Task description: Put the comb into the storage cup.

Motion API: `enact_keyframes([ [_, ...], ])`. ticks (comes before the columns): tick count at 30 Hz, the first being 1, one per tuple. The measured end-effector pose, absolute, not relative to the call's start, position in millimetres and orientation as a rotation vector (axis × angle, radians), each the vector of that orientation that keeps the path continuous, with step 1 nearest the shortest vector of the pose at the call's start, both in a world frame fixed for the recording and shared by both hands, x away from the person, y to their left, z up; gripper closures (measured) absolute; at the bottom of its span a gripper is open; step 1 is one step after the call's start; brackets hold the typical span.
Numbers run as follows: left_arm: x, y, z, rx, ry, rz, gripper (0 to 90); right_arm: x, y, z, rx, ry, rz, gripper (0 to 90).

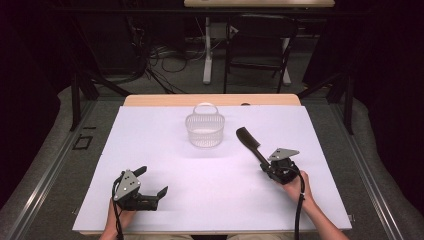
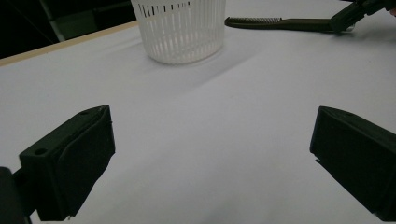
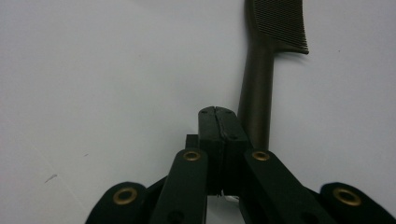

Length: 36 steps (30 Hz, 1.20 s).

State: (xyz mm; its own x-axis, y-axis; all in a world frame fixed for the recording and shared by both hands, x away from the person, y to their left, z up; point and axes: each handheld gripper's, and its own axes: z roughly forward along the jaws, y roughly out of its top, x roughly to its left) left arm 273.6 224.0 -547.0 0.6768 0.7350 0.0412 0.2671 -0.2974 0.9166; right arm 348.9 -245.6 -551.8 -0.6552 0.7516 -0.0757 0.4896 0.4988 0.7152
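A black comb (image 1: 248,140) lies on the white sheet at the right, its toothed end toward a white slatted basket (image 1: 205,131). My right gripper (image 1: 264,169) sits at the comb's handle end. In the right gripper view the jaws (image 3: 217,112) are pressed together with nothing between them. The comb's handle (image 3: 261,88) runs along their right side. At the front left my left gripper (image 1: 152,181) rests open over bare sheet. Its view has the jaws (image 2: 210,149) wide apart, the basket (image 2: 180,32) ahead, and the comb (image 2: 271,22) with my right gripper (image 2: 348,16) beyond.
The white sheet (image 1: 150,140) covers a wooden table whose back edge (image 1: 210,100) shows behind the basket. A black chair (image 1: 260,45) and a desk leg with cables (image 1: 207,55) stand beyond the table. Dark floor flanks both sides.
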Motion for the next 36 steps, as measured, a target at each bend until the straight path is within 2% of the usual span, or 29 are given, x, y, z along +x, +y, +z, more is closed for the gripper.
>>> enact_keyframes([
  [36,274.5,225.0,-547.5,1.867,0.789,0.572,0.1,355.3,-259.9,-551.6,1.102,2.329,0.908,90.0],
])
